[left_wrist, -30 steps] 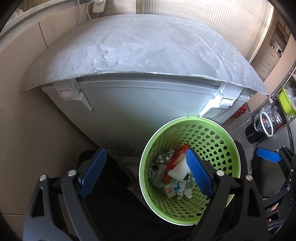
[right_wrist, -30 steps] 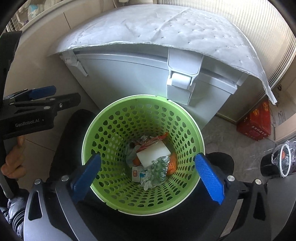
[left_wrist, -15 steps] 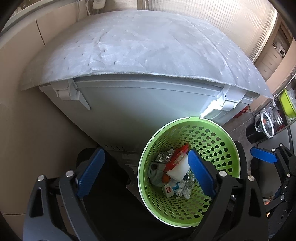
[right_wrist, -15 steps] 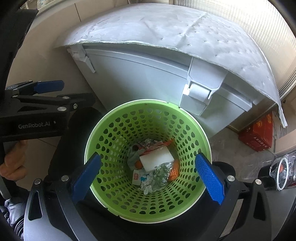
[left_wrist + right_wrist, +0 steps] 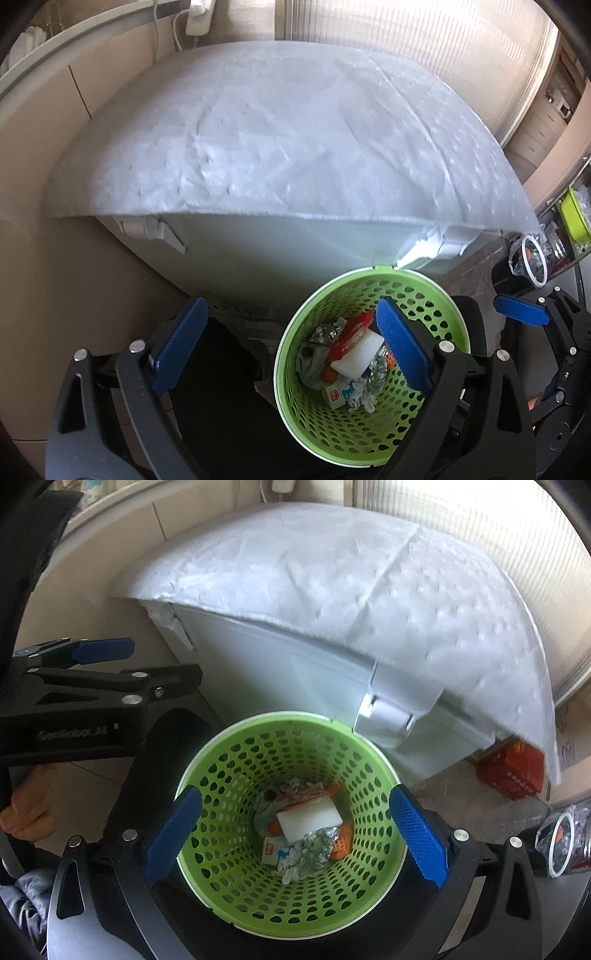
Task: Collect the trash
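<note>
Before the grey bin (image 5: pixel 295 686), the green basket (image 5: pixel 229 775) of trash (image 5: pixel 306 823) sits under the right claw (image 5: pixel 293 832); both claws gape empty, the left claw (image 5: pixel 291 347) beside the basket.

Left hand-held gripper (image 5: pixel 291 350) hides part of green basket (image 5: pixel 436 295); trash bits (image 5: pixel 306 853) too small to ID.
</note>
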Available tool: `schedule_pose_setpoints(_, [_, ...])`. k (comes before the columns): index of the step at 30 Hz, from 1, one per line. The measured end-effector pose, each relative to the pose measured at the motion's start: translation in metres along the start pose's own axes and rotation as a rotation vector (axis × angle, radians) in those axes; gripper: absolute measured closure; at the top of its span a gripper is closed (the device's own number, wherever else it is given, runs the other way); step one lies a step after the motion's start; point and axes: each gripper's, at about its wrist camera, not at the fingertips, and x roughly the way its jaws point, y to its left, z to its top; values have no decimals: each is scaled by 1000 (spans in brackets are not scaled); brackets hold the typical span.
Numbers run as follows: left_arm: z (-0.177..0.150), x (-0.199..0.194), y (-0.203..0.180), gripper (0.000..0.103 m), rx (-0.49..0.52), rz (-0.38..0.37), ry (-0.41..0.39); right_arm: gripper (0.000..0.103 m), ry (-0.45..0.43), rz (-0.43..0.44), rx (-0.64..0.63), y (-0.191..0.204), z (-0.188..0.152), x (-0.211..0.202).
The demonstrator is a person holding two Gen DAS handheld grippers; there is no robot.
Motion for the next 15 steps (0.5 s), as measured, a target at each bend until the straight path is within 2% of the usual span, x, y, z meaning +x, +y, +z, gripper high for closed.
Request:
schedule_pose_setpoints(6, [16, -28, 4, 14, -28, -2, -63, 2, -63, 19, -20, 2, 15, -22])
schedule_pose_setpoints(13, [41, -69, 0, 13, -11, 52, -177, 2, -188, 5, -69, 2, 49, -54])
schedule_pose_setpoints(15, [50, -80, 0, 10, -7, 62, -210, 2, -223, -4, -85, 2, 59, -64])
